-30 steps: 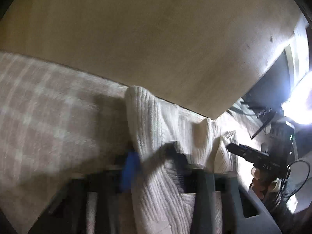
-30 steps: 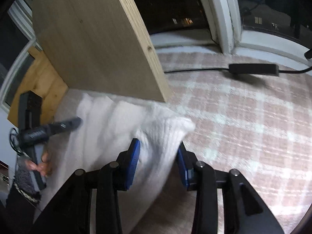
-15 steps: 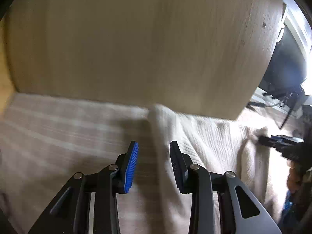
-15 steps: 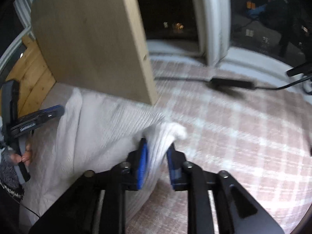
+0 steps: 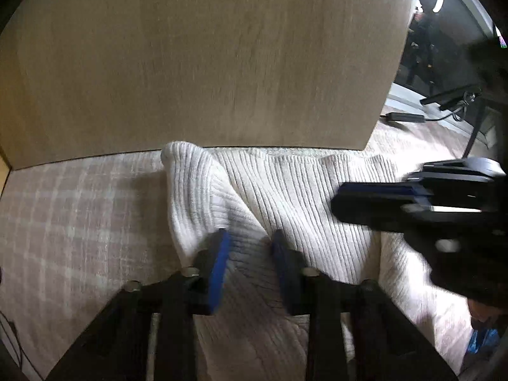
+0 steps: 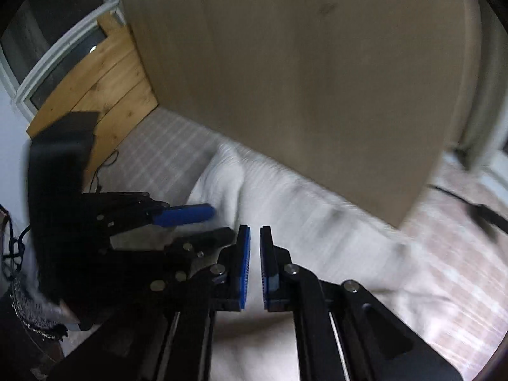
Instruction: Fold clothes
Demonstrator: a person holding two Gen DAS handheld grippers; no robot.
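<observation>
A white ribbed knit sweater lies on a pink plaid cover against an upright wooden board. Its left edge is bunched into a raised fold. My left gripper is open, its blue pads on either side of a ridge of the knit. My right gripper comes in from the right just above the sweater, fingers together. In the right wrist view the right gripper is shut over the sweater with nothing seen between its pads. The open left gripper is close on its left.
The board stands right behind the sweater. A black adapter with its cable lies on the cover at the far right, below a dark window. Wooden planks and a white window frame are at the far left. A hand holds the right gripper.
My right gripper let go of the sweater's corner and swung left to the garment's middle. My left gripper moved forward and down onto the bunched left fold, still open.
</observation>
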